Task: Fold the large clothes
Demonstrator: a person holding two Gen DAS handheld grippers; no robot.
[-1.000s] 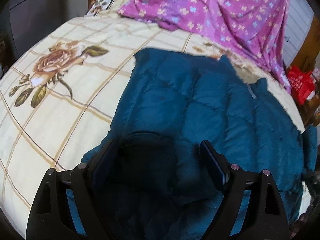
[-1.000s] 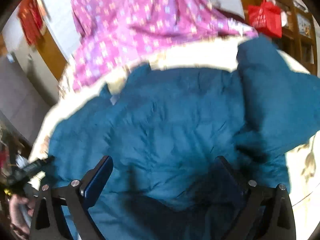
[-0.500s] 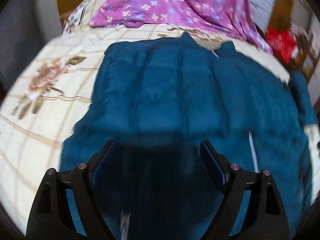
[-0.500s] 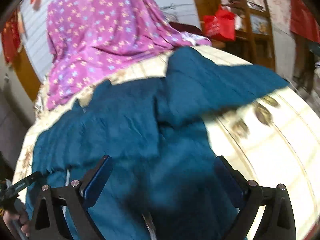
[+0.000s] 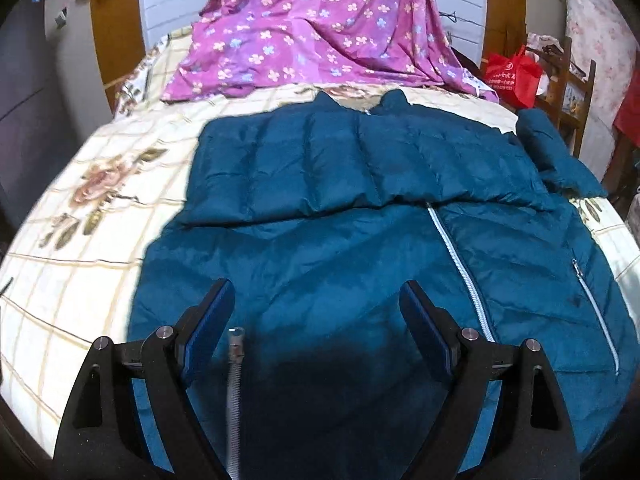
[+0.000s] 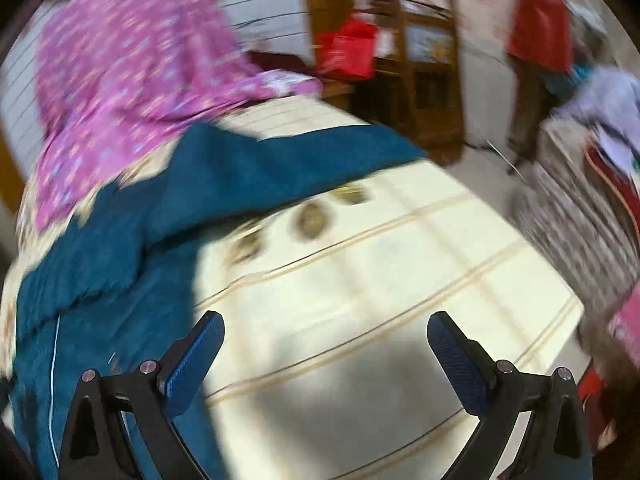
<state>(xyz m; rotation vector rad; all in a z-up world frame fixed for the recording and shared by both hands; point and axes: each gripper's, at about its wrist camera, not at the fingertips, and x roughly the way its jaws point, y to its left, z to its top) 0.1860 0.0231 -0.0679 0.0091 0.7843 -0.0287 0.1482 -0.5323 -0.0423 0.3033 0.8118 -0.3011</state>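
A large teal padded jacket lies front-up on the bed, white zipper down its middle, one sleeve folded across the chest. Its other sleeve sticks out at the far right. My left gripper is open and empty above the jacket's hem. In the right wrist view, which is blurred, the jacket fills the left side with its sleeve stretching right. My right gripper is open and empty over bare bedsheet, right of the jacket.
A purple flowered sheet is draped at the head of the bed. A red bag and a wooden chair stand at the bed's far right. The cream rose-print sheet lies left of the jacket. The bed's right edge drops to cluttered floor.
Both grippers have pulled back from the jacket. The left view now takes in the whole jacket. The right gripper has swung right, off the jacket and over the bedsheet.
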